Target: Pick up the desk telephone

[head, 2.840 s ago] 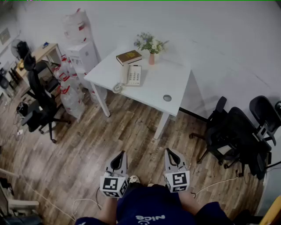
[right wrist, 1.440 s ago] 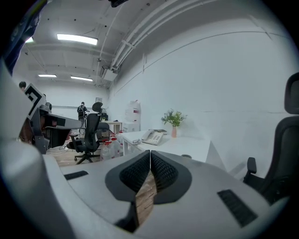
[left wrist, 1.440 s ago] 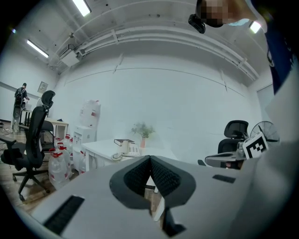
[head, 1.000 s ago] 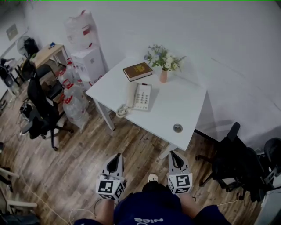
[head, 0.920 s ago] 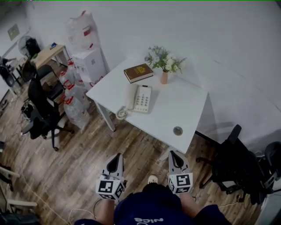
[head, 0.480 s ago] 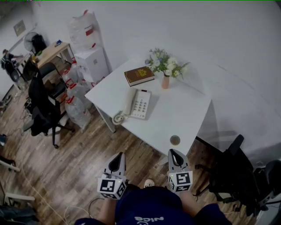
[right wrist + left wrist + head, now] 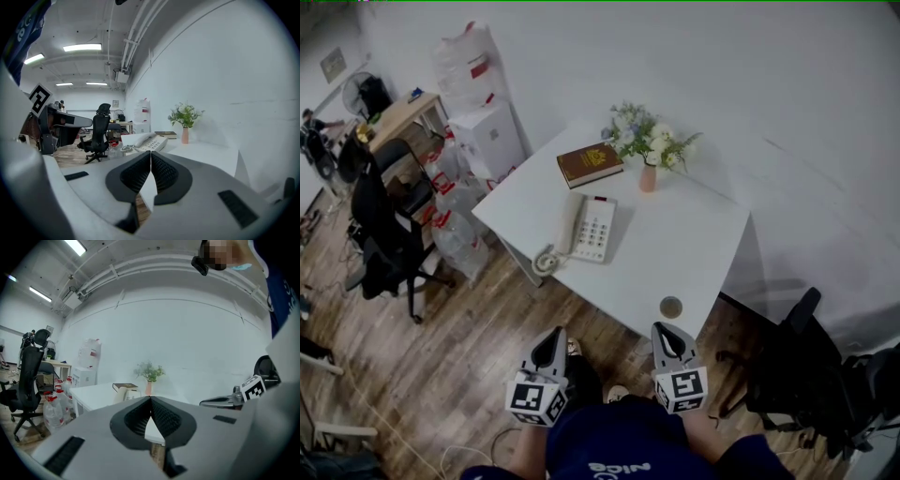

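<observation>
A white desk telephone [image 7: 584, 227] lies on a white table [image 7: 684, 248], its handset on the left side and a coiled cord [image 7: 546, 261] at the near-left corner. It shows small in the left gripper view [image 7: 126, 393] and in the right gripper view [image 7: 149, 142]. My left gripper [image 7: 550, 340] and right gripper [image 7: 664, 333] are held side by side over the wooden floor, short of the table's near edge. Both are shut with nothing between the jaws, as the left gripper view [image 7: 150, 399] and right gripper view [image 7: 150, 154] show.
On the table also stand a brown book [image 7: 590, 164], a pink vase with flowers [image 7: 648, 175] and a round cable hole [image 7: 671, 307]. Water bottles [image 7: 455, 246] and a dispenser [image 7: 487, 136] stand left of it. Black office chairs are at left [image 7: 380, 234] and right [image 7: 797, 375].
The table and telephone have come nearer and lower in the head view. Both grippers stay shut, side by side, and have advanced toward the table's near edge.
</observation>
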